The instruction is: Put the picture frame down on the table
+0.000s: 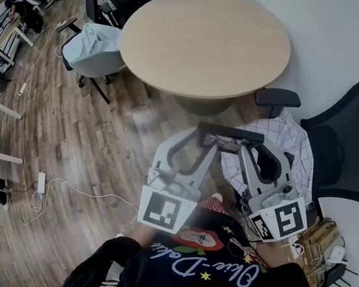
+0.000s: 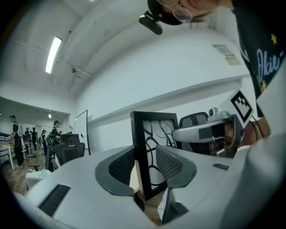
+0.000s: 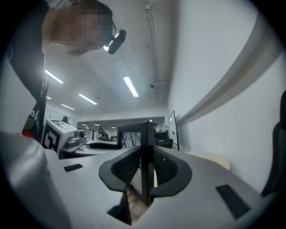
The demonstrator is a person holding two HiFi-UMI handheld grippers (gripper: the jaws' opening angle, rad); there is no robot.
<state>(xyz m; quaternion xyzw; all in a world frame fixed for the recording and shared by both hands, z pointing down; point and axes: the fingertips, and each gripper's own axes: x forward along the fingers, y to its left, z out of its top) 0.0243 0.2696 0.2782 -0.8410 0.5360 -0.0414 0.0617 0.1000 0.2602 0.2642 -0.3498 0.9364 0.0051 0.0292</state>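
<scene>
A black picture frame [image 1: 231, 132] hangs edge-on over the wooden floor, a little short of the round wooden table [image 1: 206, 41]. My left gripper [image 1: 201, 134] is shut on its left side and my right gripper [image 1: 253, 143] on its right side. In the left gripper view the frame [image 2: 156, 147] stands upright with a white picture of black lines, its left bar pinched at my left gripper [image 2: 144, 164]. In the right gripper view the frame's bar [image 3: 145, 147] is clamped at my right gripper [image 3: 145, 169].
A black office chair [image 1: 356, 150] stands at the right, with a chequered cloth [image 1: 290, 151] beside it under the frame. A pale blue chair [image 1: 93, 49] sits left of the table. Cables [image 1: 42, 187] lie on the floor at the left. More desks and people fill the far left.
</scene>
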